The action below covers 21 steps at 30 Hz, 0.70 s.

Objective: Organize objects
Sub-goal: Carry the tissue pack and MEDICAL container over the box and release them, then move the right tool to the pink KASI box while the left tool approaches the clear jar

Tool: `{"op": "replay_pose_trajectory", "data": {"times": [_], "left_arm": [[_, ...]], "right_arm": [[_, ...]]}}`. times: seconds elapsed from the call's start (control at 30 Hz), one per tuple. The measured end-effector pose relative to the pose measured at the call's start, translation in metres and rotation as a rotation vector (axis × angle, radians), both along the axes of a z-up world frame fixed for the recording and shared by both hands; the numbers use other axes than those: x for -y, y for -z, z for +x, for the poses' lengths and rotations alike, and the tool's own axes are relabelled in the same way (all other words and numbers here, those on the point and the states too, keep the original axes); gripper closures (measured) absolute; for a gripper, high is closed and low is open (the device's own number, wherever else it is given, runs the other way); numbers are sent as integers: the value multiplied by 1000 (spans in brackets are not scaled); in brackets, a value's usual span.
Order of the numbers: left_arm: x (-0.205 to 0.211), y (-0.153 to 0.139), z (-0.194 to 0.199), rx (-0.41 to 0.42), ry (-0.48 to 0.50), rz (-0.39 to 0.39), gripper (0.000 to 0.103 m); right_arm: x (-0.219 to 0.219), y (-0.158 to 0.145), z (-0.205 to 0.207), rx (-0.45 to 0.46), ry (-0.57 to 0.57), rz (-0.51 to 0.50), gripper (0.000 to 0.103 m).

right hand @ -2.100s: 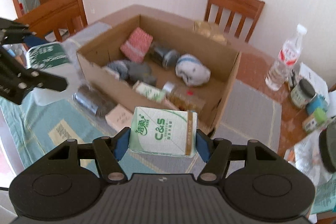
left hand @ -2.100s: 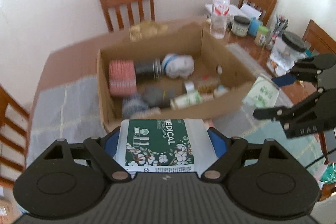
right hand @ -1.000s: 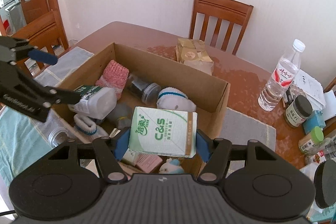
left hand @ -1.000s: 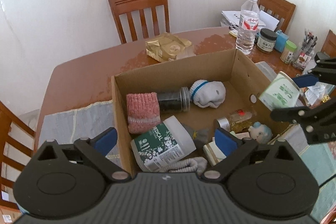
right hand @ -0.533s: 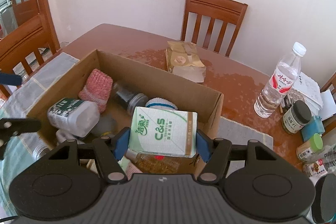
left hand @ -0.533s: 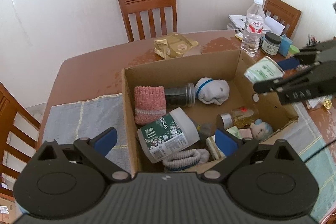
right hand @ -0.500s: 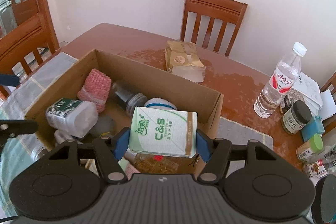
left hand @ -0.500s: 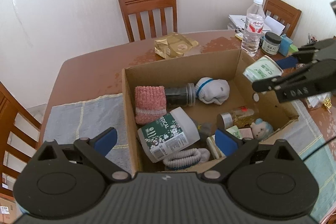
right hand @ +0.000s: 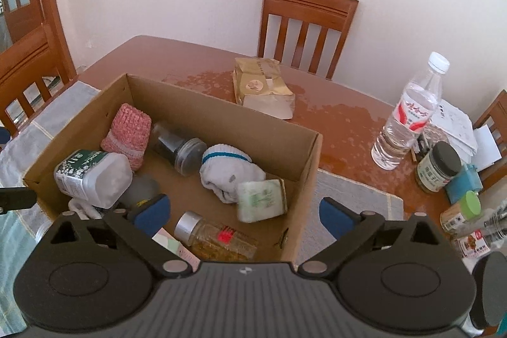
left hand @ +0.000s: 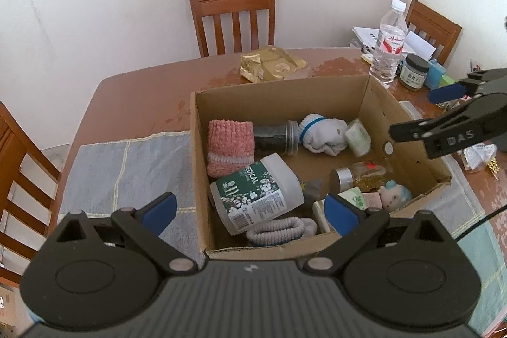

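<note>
Left wrist view: box (left hand: 408, 141) rim seen open-topped on brown table (left hand: 136, 103); tissue pack (left hand: 358, 137) lodged beside sock (left hand: 320, 135) at far wall. Left gripper (left hand: 250, 208) spread wide, nothing held.

Right wrist view: tissue pack (right hand: 261, 200) blurred inside box (right hand: 304, 176), near right wall. Right gripper (right hand: 244, 211) spread wide, nothing gripped.

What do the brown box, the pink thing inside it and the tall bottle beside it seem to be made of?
Box: plain matte cardboard, judging by its raw brown walls. Pink thing: soft knitted fabric, ribbed and fuzzy. Bottle: clear glossy plastic, likely, with a white cap.
</note>
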<state>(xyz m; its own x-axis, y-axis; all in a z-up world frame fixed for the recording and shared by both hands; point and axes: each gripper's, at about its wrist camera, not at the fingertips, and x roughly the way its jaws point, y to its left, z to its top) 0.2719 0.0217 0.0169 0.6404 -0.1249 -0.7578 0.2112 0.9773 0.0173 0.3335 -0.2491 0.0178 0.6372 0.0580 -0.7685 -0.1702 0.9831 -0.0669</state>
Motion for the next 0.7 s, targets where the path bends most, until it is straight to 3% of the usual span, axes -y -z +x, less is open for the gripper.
{"op": "replay_pose_trajectory", "data": {"times": [0.33, 0.7], "left_arm": [[-1, 5, -21, -19, -59, -6, 3], [0, 42, -60, -79, -155, -14, 3]], "right_arm": [[-6, -9, -35, 18, 0, 39, 0], [-14, 22, -96, -17, 77, 112, 0]]}}
